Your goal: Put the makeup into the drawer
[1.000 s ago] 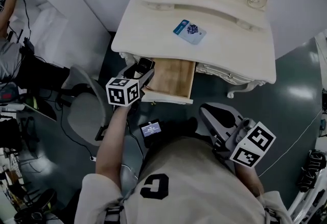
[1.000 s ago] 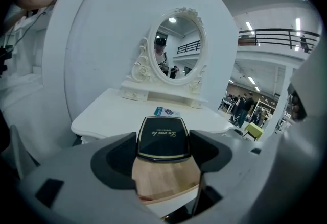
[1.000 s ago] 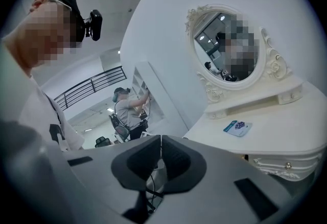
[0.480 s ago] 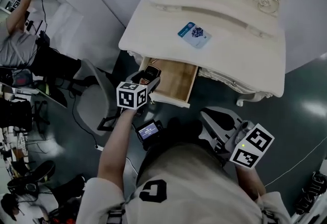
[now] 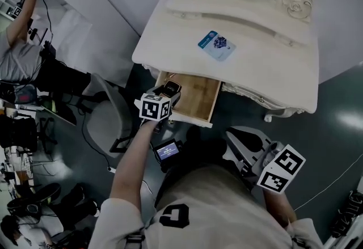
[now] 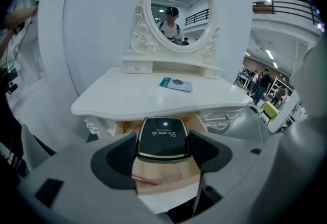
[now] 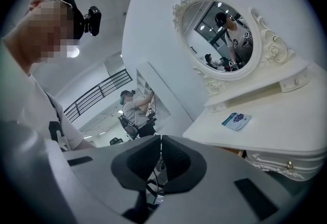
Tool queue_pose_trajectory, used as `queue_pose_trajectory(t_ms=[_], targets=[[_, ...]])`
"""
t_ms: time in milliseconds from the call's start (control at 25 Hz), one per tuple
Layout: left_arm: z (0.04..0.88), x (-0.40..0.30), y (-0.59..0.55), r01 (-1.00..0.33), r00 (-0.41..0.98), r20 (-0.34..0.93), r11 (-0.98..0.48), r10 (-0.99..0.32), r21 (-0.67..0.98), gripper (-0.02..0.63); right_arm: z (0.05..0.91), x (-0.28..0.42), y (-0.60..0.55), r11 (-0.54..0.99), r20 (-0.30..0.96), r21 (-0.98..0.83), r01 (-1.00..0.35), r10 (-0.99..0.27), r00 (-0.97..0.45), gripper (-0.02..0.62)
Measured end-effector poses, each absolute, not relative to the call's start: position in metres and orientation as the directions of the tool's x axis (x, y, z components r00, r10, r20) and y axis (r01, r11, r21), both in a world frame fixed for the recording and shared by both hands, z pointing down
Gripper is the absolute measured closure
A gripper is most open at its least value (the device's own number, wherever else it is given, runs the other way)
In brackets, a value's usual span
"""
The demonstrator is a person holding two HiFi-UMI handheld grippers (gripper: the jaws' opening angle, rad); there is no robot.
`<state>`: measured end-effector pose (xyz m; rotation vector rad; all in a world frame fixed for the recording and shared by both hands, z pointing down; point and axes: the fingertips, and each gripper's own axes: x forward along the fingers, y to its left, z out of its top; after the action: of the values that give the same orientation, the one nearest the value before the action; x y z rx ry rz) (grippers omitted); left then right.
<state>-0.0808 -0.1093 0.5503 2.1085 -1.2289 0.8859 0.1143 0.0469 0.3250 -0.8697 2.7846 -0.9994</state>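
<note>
Your left tongs (image 6: 163, 147): clamped on black compact (image 6: 163, 135) | lower it into open drawer (image 5: 199, 93), seemingly just below; release low | right tongs (image 7: 160, 160): closed, empty.

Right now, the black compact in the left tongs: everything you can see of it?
The compact is a flat, rounded-square case: glossy black lid with pale script lettering, light band along its near edge. Closed, lid up, clamped at both sides by the left tongs, above the open wooden drawer; contact with the wood cannot be told.
</note>
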Motion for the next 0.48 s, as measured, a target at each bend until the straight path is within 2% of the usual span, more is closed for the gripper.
queue_pose_trajectory(t_ms=[240, 480], targets=[[0.588, -0.086, -0.133, -0.869, 0.398, 0.79, -0.468, -0.467, 0.161, 0.232, 0.337, 0.093, 0.026, 0.583, 0.199, -0.6, -0.548, -0.555, -0.808, 0.568], [0.619, -0.093, -0.158, -0.844, 0.454, 0.787, -0.484, -0.417, 0.231, 0.232, 0.346, 0.04, 0.002, 0.563, 0.262, -0.603, -0.565, -0.529, -0.807, 0.568]])
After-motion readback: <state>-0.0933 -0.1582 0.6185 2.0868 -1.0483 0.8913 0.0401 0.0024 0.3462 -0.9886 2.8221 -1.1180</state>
